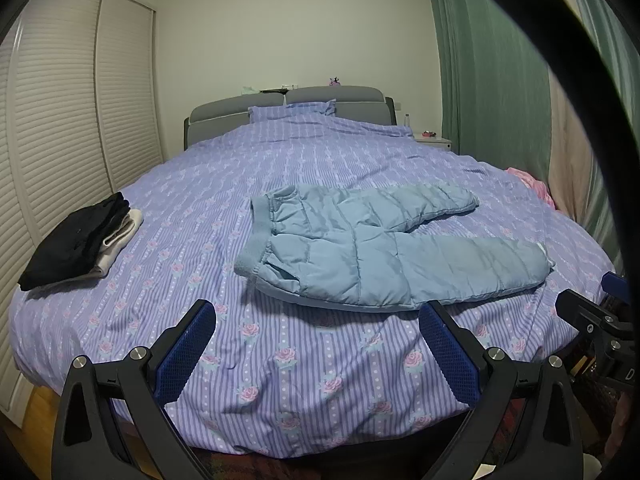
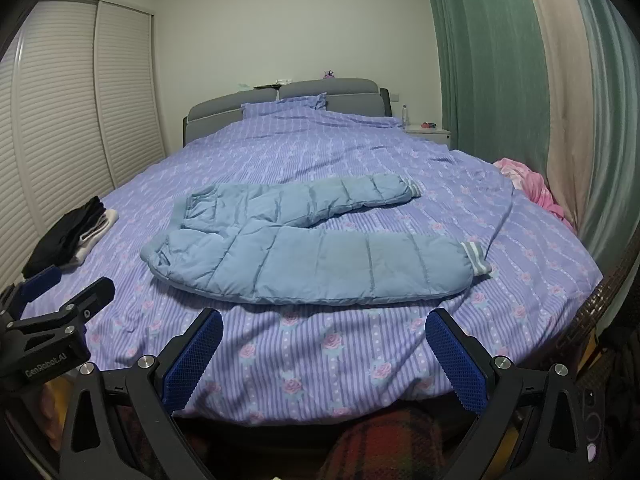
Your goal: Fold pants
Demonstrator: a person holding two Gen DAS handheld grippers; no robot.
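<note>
Light blue padded pants [image 1: 372, 248] lie flat on the purple striped bed cover [image 1: 280, 360], waistband to the left, both legs spread toward the right. They also show in the right wrist view [image 2: 312, 256], with striped cuffs at the right ends. My left gripper [image 1: 318, 332] is open and empty, held over the bed's near edge, short of the pants. My right gripper [image 2: 324, 340] is open and empty, also just short of the pants' near leg. The left gripper's side shows at the left of the right wrist view [image 2: 60, 308].
A stack of folded black and white clothes [image 1: 80, 240] sits at the bed's left edge. A pink cloth [image 2: 532, 188] lies at the right edge by green curtains [image 2: 492, 60]. Louvered wardrobe doors [image 1: 60, 100] stand left. A plaid blanket [image 2: 384, 440] is below the bed's foot.
</note>
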